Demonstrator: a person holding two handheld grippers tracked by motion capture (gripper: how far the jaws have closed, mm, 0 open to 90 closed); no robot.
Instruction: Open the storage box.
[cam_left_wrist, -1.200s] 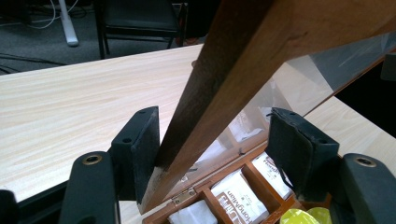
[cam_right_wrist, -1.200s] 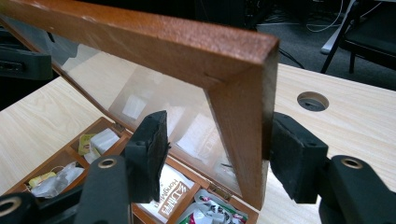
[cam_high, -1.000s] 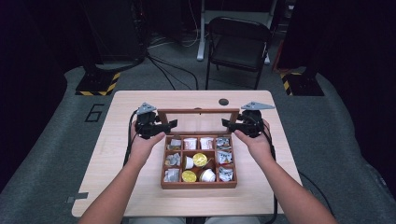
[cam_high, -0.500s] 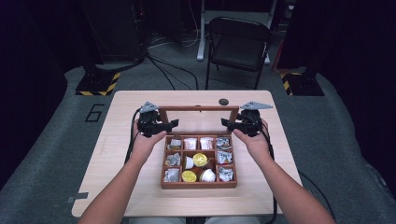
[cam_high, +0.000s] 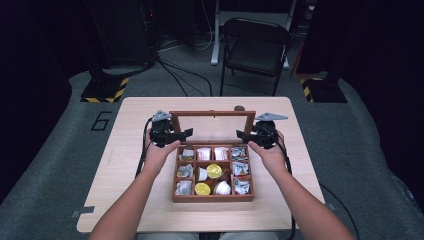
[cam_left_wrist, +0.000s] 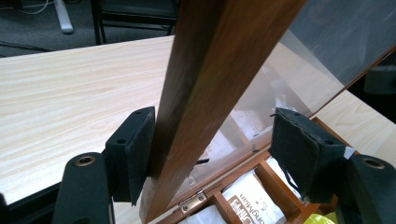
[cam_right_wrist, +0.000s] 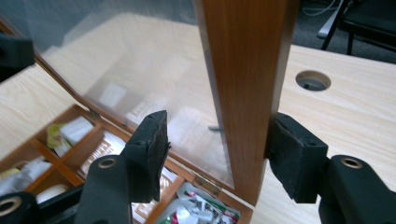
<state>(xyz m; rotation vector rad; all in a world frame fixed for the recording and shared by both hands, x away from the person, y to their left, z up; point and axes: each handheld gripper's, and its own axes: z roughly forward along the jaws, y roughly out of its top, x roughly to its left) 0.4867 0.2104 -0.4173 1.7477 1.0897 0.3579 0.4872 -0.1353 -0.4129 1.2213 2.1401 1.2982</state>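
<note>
A wooden box (cam_high: 212, 197) with several compartments of sachets and gold and white cups sits mid-table. Its clear-paned lid (cam_high: 212, 114) stands upright at the back. My left gripper (cam_high: 184, 134) straddles the lid's left side rail (cam_left_wrist: 210, 70). One pad (cam_left_wrist: 137, 149) touches the wood and the other stands well off it; the jaws have just been opening. My right gripper (cam_high: 241, 135) straddles the right side rail (cam_right_wrist: 243, 56). Its outer pad (cam_right_wrist: 292, 158) lies against the wood, and the inner one is apart from the pane.
A round cable hole (cam_high: 239, 108) lies in the table behind the lid, also seen in the right gripper view (cam_right_wrist: 313, 80). A black folding chair (cam_high: 255, 45) stands beyond the table's far edge. Bare tabletop (cam_high: 130, 165) flanks the box.
The right gripper has sunk slightly along the lid's side rail. The left hand, the lid and the box stand where they were.
</note>
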